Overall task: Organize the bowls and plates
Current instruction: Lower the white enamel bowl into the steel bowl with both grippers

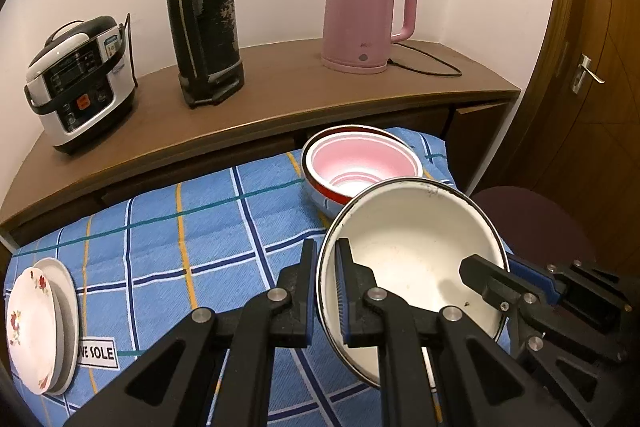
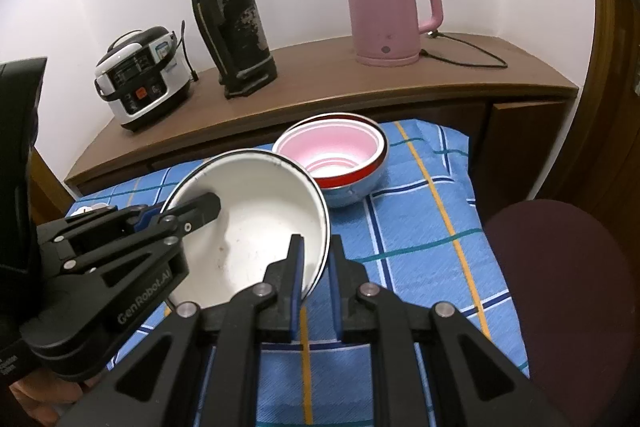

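Observation:
A white enamel bowl with a dark rim is held tilted above the blue checked cloth. My left gripper is shut on its left rim. My right gripper is shut on its right rim; the bowl also shows in the right wrist view. Just beyond it stands a stack of nested bowls, pink inside red inside pale blue, also in the right wrist view. Two stacked plates, the top one flowered, lie at the cloth's left edge.
A wooden shelf behind the cloth carries a rice cooker, a black thermos and a pink kettle with its cord. A dark maroon stool stands right of the cloth. A wooden door is at far right.

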The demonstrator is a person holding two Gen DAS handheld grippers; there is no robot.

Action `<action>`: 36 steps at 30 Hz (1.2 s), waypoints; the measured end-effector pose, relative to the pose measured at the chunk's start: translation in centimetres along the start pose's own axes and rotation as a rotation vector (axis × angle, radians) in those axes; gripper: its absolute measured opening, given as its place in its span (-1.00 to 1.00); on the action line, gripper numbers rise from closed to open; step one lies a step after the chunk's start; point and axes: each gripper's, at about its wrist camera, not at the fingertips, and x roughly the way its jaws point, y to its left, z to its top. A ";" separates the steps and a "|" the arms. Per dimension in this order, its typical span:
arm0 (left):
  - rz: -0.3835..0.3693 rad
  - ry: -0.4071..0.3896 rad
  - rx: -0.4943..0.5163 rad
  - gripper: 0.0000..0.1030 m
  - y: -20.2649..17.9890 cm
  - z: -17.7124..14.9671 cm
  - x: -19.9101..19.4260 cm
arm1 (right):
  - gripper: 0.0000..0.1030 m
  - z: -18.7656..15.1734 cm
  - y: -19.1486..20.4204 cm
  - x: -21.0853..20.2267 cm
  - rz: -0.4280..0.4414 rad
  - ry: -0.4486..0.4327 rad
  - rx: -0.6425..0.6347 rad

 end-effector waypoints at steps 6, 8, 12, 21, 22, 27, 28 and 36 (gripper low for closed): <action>-0.002 -0.016 0.002 -0.80 -0.3 1.1 0.1 | -0.77 0.9 -0.4 0.0 -0.012 -0.013 -0.001; -0.005 -0.014 -0.001 -0.80 -0.3 1.5 0.3 | -0.77 1.4 -0.6 0.0 -0.015 -0.018 -0.004; -0.006 -0.022 -0.001 -0.80 -0.6 2.7 0.7 | -0.77 2.4 -0.9 0.2 -0.032 -0.027 -0.011; -0.005 -0.027 0.000 -0.80 -1.1 4.5 1.9 | -0.77 4.2 -2.1 1.1 -0.037 -0.041 0.000; -0.007 -0.025 -0.002 -0.80 -1.2 4.7 2.0 | -0.77 4.3 -2.2 1.1 -0.039 -0.042 0.000; -0.008 -0.028 -0.003 -0.80 -1.6 5.7 2.8 | -0.77 5.3 -2.7 1.6 -0.049 -0.047 0.001; -0.007 -0.028 -0.003 -0.80 -1.6 5.9 2.9 | -0.77 5.6 -2.8 1.7 -0.056 -0.047 -0.004; -0.014 -0.003 -0.032 -0.80 -1.3 7.6 4.9 | -0.77 7.7 -3.2 3.0 -0.077 -0.039 -0.030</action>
